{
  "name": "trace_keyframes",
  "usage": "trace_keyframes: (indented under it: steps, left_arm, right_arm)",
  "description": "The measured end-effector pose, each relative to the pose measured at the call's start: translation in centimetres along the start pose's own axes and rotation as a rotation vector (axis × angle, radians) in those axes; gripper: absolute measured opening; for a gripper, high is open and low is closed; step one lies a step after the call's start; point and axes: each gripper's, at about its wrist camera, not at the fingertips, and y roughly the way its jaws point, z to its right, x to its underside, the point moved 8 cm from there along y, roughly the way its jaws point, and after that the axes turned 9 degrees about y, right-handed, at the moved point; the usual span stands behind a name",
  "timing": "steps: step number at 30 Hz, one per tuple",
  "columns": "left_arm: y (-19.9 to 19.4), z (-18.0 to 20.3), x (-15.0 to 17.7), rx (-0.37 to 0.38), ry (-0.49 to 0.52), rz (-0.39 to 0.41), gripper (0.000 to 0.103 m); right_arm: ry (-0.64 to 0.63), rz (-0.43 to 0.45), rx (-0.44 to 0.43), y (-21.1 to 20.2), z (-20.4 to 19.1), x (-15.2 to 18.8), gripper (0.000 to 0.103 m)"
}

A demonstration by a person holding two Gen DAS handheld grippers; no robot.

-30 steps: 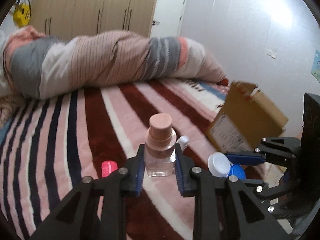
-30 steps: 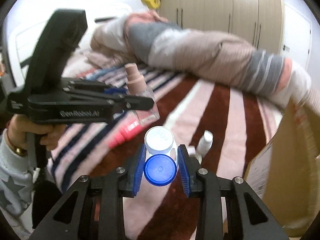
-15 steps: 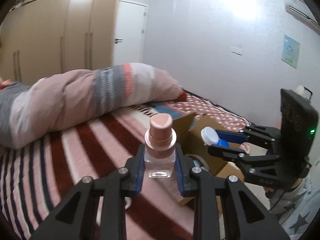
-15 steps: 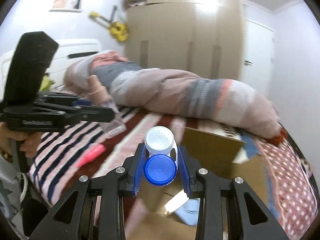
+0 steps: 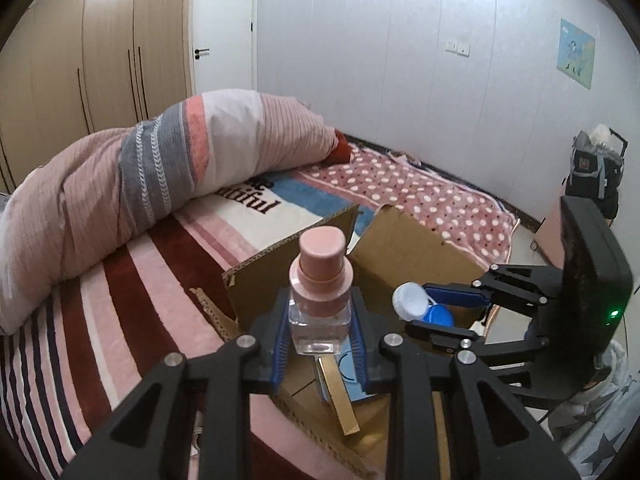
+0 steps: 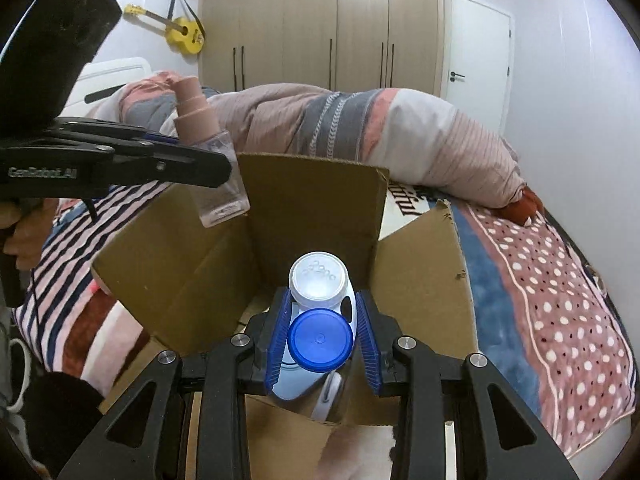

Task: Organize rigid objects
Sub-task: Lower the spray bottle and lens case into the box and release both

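My left gripper (image 5: 320, 340) is shut on a clear square bottle with a pink cap (image 5: 321, 292), held upright above the near edge of an open cardboard box (image 5: 404, 248). The bottle also shows in the right wrist view (image 6: 216, 176), over the box's left flap. My right gripper (image 6: 322, 340) is shut on a white case with a white and a blue round lid (image 6: 320, 320), held over the box opening (image 6: 320, 216). The case shows in the left wrist view (image 5: 420, 308), to the right of the bottle.
The box stands on a bed with a striped blanket (image 5: 132, 300) and a dotted blanket (image 6: 560, 300). A rolled quilt (image 5: 160, 168) lies behind. A flat boxed item (image 5: 344, 392) lies inside the box. Wardrobes and a door stand at the back.
Both grippers have swung right from the striped blanket to above the cardboard box, each still holding its object. The box now lies directly under them.
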Motion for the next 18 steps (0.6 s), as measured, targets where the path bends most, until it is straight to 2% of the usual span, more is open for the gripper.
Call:
trace_keyframes:
  steps: [11,18]
  left_arm:
    - [2.0,-1.2,0.5,-0.065,0.001,-0.058,0.024]
    - [-0.3,-2.4,0.3,-0.073,-0.023,-0.010,0.025]
  right_arm:
    - [0.016,0.008,-0.039,-0.3,-0.4,0.2,0.034]
    - [0.012,0.003,-0.048,-0.8,-1.5,-0.3,0.036]
